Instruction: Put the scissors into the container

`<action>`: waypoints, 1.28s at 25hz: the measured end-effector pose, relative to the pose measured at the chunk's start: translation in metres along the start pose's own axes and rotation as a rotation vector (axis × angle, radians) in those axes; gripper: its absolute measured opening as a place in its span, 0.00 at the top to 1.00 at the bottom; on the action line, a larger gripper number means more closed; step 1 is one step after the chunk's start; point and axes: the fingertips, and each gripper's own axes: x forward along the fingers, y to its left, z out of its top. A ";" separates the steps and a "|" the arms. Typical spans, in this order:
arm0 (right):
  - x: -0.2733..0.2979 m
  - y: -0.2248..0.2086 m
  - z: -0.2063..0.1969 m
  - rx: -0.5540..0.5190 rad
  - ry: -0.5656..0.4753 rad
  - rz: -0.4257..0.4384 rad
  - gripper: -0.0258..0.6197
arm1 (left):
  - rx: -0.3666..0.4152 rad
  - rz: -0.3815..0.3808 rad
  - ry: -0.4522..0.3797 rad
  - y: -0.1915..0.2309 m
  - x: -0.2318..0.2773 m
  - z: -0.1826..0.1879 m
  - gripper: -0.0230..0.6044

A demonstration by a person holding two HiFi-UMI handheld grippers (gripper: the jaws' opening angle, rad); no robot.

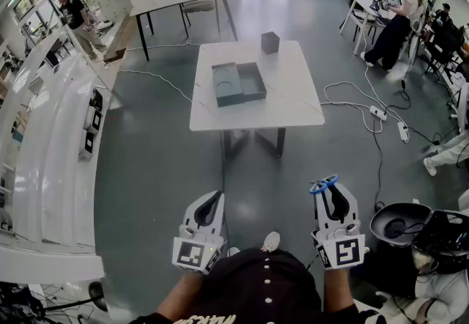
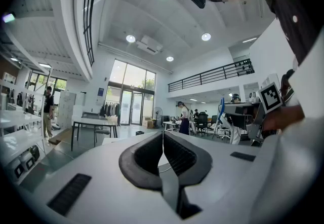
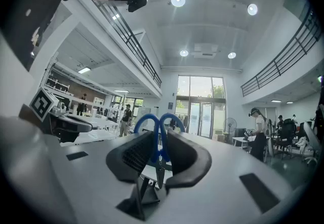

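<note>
Blue-handled scissors (image 3: 160, 132) stand between the pads of my right gripper (image 3: 159, 152), handle loops sticking out past the jaws; the head view shows the loops (image 1: 324, 184) at the tip of the right gripper (image 1: 331, 201). The gripper is shut on them. My left gripper (image 2: 163, 154) is shut with nothing in it, pads together, and it sits low at the left (image 1: 209, 211). An open grey container (image 1: 239, 83) with its lid beside it lies on the white square table (image 1: 293, 106) ahead, well beyond both grippers.
A small dark cube box (image 1: 270, 42) stands at the table's far edge. White shelving (image 1: 51, 146) runs along the left. Cables and a power strip (image 1: 377, 113) trail on the floor at the right. People work at desks at the far right (image 1: 399, 18).
</note>
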 end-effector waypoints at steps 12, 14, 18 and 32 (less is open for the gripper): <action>0.006 0.019 0.005 -0.019 0.002 0.002 0.80 | -0.008 -0.017 -0.003 0.012 -0.008 0.001 0.91; 0.006 0.024 0.005 -0.009 0.000 -0.004 0.80 | -0.010 -0.025 -0.003 0.014 -0.012 0.001 0.91; 0.005 0.036 0.005 0.002 -0.006 -0.021 0.80 | -0.008 -0.044 0.007 0.020 -0.021 -0.004 0.91; 0.019 0.051 -0.012 -0.004 0.021 -0.047 0.80 | -0.032 -0.058 0.038 0.051 -0.021 -0.024 0.91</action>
